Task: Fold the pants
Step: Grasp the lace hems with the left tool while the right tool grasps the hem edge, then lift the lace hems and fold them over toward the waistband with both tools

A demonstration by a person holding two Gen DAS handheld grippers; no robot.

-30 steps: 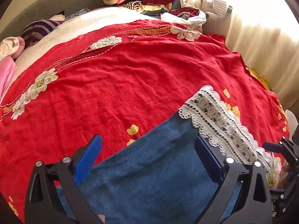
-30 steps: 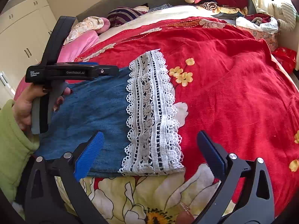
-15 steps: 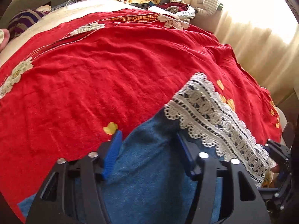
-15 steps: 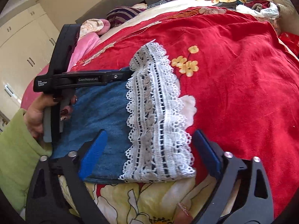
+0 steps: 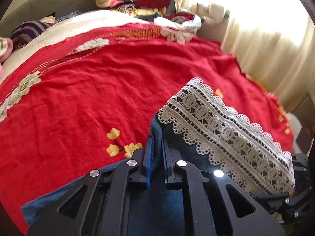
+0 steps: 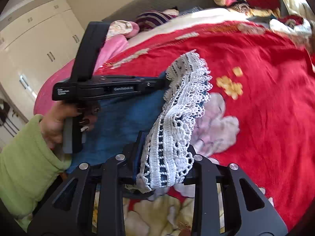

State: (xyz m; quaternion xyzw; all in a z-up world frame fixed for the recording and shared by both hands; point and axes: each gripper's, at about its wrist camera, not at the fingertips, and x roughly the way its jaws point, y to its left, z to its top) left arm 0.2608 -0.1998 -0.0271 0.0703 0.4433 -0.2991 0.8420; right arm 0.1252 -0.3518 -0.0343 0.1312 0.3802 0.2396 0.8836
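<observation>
The right wrist view shows the only lettering. On the black body of the left gripper, white print along its side reads "GenRobot.AI". A small white three-line label at its rear end begins with "Data"; the other lines are too small to read.

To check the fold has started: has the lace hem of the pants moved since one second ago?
Yes. In the right wrist view the lace hem lay flat on the red blanket; now it stands bunched and lifted off it.

Both hand-held grippers, left and right, are closing on the pants' hem (wide open earlier), bunching its lace.
</observation>
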